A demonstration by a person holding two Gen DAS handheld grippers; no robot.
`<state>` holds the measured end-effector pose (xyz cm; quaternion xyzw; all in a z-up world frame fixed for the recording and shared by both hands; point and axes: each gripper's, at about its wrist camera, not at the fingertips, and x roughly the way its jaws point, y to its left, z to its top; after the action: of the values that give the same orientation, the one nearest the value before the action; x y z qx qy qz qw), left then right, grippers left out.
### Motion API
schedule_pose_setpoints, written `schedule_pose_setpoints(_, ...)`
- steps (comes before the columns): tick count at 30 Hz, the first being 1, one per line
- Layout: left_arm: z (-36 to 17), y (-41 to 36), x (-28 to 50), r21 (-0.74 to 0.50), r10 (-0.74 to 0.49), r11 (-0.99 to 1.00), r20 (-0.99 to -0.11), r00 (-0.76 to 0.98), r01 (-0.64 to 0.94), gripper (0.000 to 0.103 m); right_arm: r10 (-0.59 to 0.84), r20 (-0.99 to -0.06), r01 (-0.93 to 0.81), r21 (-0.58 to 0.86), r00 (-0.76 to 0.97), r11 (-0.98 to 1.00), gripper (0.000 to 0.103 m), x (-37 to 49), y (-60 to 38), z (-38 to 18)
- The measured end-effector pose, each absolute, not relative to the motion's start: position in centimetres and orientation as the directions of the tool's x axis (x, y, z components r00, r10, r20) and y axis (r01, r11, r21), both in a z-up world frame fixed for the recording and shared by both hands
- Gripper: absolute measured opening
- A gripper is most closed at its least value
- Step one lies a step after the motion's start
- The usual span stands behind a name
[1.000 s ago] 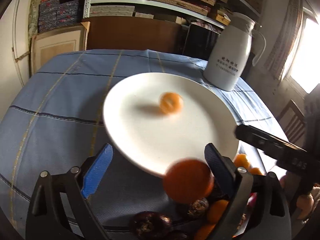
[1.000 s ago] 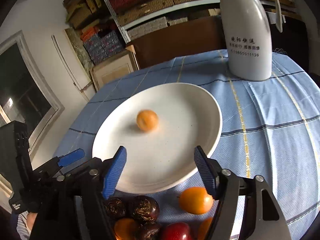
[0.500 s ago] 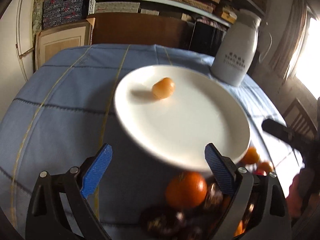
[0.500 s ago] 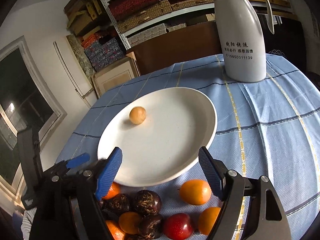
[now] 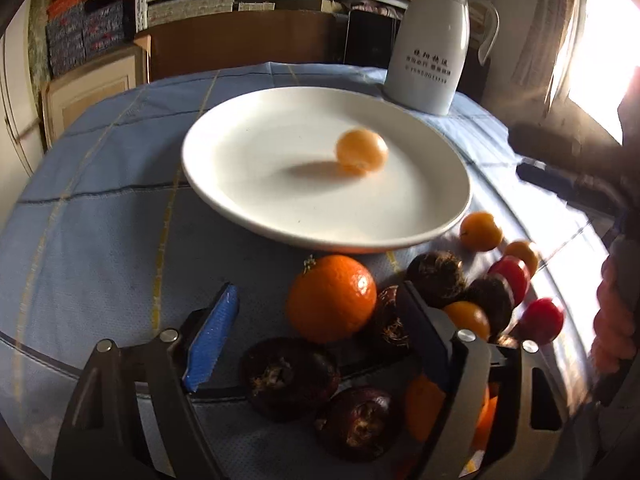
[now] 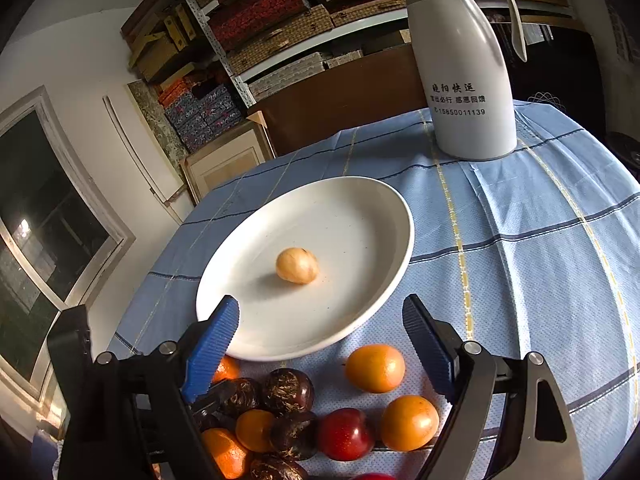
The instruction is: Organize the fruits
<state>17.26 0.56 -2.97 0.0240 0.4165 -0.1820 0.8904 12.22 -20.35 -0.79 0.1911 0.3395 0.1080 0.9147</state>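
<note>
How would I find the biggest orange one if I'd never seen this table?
Find the big white plate on the blue tablecloth. Just in front of its near rim lies a heap of fruit, and the big orange sits at its left edge. It is far larger than the small orange fruits, with dimpled skin and a green stem.

A plate point(image 6: 352, 216) sits on the tablecloth point(image 6: 520, 240) near the middle of the table, with 1 small fruit point(image 6: 297, 265) lying in it, about at its centre. Behind the plate and to the right, a jug point(image 6: 464, 80) stands upright on the cloth, apart from the plate. Behind the table, shelves point(image 6: 280, 20) hold stacked boxes. In front of the plate, a cluster of loose fruits point(image 6: 288, 400) lies on the cloth, touching one another. The large orange point(image 5: 331, 298) lies just before the plate's near rim, at the left of the cluster, and 1 round fruit point(image 6: 375, 368) lies at its right.
</note>
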Motion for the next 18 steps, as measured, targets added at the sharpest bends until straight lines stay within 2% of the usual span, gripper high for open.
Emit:
schedule_pose_setpoints(4,-3.4,1.0,18.2,-0.129,-0.3,0.94,-0.751,0.588,0.315,0.079,0.306,-0.609,-0.052,0.398,0.732,0.916,0.085,10.9,-21.1,-1.5)
schedule_pose_setpoints(8,-3.4,1.0,18.4,-0.138,-0.304,0.94,-0.752,0.585,0.311,0.081,0.268,-0.686,-0.011,0.354,0.677,0.935,0.085,10.0,-22.6,-3.6)
schedule_pose_setpoints(11,-3.4,1.0,18.2,-0.131,-0.294,0.944,-0.752,0.59,0.304,0.081,0.311,-0.709,0.002,0.403,0.633,0.915,0.085,11.1,-23.4,-5.0)
schedule_pose_setpoints(14,-3.3,1.2,18.1,-0.12,-0.281,0.948,-0.751,0.597,0.296,0.08,0.316,-0.72,-0.042,0.371,0.617,0.928,0.084,11.9,-22.3,-5.1)
schedule_pose_setpoints(15,-3.3,1.3,18.2,-0.126,-0.286,0.947,-0.752,0.594,0.297,0.08,0.315,-0.726,-0.06,0.354,0.611,0.933,0.082,12.2,-21.8,-5.2)
schedule_pose_setpoints(17,-3.3,1.2,18.3,-0.15,-0.317,0.936,-0.752,0.579,0.318,0.068,0.319,-0.744,-0.099,0.325,0.587,0.94,0.073,12.8,-20.7,-5.6)
schedule_pose_setpoints(18,-3.3,1.2,18.3,-0.157,-0.328,0.932,-0.75,0.574,0.328,0.063,0.32,-0.752,-0.111,0.316,0.576,0.942,0.065,13.1,-20.3,-5.8)
